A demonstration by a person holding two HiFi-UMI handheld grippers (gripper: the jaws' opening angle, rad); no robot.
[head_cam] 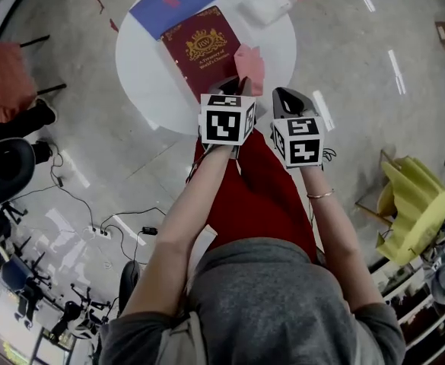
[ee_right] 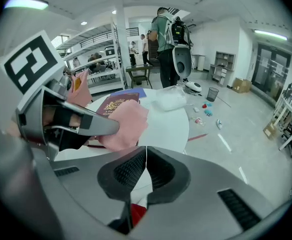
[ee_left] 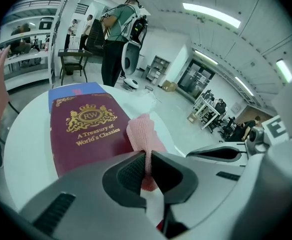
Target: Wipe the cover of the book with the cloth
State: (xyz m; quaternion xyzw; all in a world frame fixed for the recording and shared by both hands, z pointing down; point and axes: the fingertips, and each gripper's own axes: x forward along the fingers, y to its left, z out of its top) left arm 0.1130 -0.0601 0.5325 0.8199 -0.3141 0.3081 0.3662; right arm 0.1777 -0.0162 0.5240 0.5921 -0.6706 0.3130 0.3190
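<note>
My left gripper [ee_left: 146,165] is clamped on the pink cloth [ee_left: 145,134], a soft ribbed fold pinched between the dark cross-hatched pads. The cloth stands at the near right corner of the maroon book [ee_left: 83,129], whose smooth cover bears a gold crest and lettering. The book lies flat on the round white table [head_cam: 142,78], partly overlapping a blue book [head_cam: 173,2]. My right gripper [ee_right: 146,166] is beside the left, jaws pressed together on nothing.

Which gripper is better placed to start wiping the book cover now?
Left. The left gripper is already shut on the cloth, which is right beside the book. The right gripper is shut and holds nothing.
</note>
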